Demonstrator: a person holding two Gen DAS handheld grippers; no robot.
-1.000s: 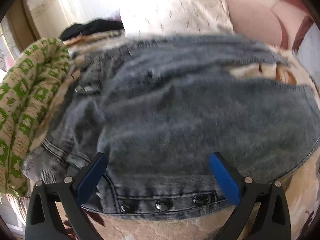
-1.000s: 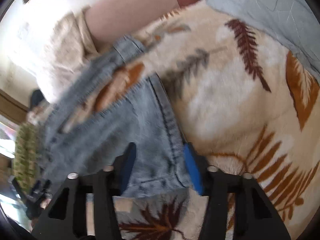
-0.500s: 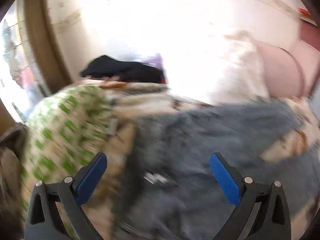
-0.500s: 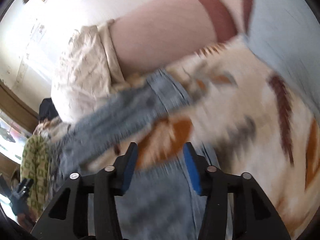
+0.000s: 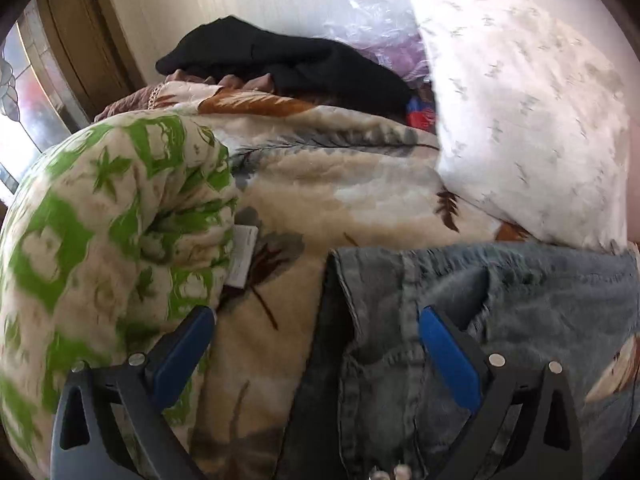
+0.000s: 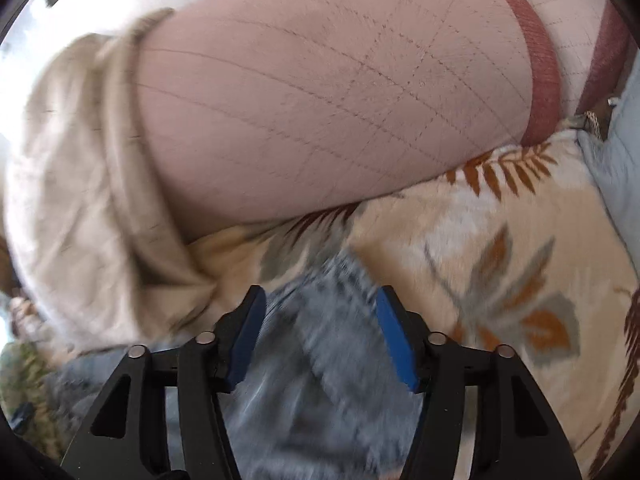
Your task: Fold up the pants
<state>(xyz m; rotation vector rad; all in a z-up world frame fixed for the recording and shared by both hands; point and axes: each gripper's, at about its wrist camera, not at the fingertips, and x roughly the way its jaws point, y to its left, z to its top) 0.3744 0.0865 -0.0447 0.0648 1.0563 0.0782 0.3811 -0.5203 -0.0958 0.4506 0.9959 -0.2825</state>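
Your left hand-held gripper point(image 5: 316, 332) is standing wide with nothing pinched, its left blue pad against the green-and-white patterned quilt point(image 5: 100, 248) at the left of the frame, its right pad over the jeans point(image 5: 500, 320). The jeans are lying on the leaf-print blanket point(image 5: 340, 184), filling the lower right of the left wrist view; a seam and a pocket edge are showing. A white pillow point(image 5: 528, 112) is sitting upper right, a black garment point(image 5: 280, 56) upper centre. Your right hand-held gripper point(image 6: 318, 340) has just been opening and is sitting half spread, blurred denim lying between the pads, not pinched. A pink cushion point(image 6: 320, 100) is filling the top of that view, with a beige pillow at left.
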